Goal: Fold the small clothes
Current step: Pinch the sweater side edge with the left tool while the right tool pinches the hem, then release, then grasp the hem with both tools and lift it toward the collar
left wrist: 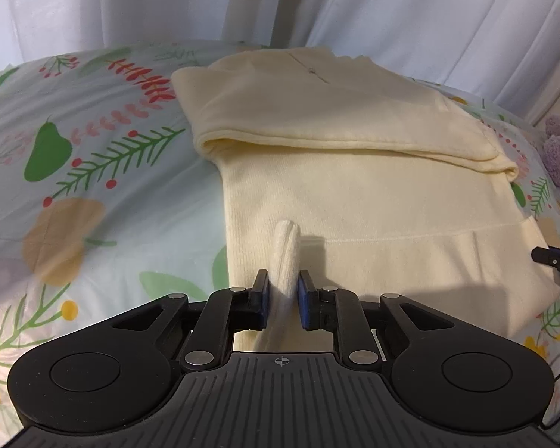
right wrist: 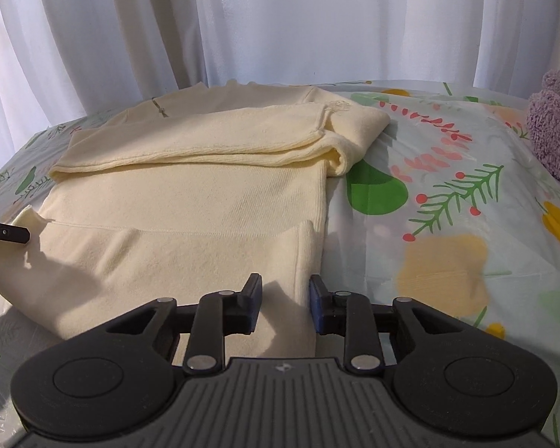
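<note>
one pale cream knitted sweater point(left wrist: 354, 194) lies flat on the floral-printed light blue bedsheet point(left wrist: 93, 194), its upper part with the sleeves folded down across the body in a thick band, its ribbed hem nearest the cameras.

the left gripper point(left wrist: 283, 295) sits low over the sweater's hem at its left corner, pointing forward along the fabric. its two blue-padded fingers point(left wrist: 305, 302) are drawn close together and pinch a raised ridge of the cream knit, which stands up between them in a narrow fold.

the right gripper point(right wrist: 284, 300) reaches in level at the hem's right corner. its fingers point(right wrist: 316, 306) stand parted with a clear gap; the hem edge lies in that gap, and whether the pads touch the fabric cannot be told. in the right wrist view the black tip of the left gripper shows at the far left edge, against the lifted hem corner.

behind the bed hang white pleated curtains point(right wrist: 280, 22). one fuzzy purple plush item point(right wrist: 556, 123) rests on the sheet at the right, well apart from the sweater.
</note>
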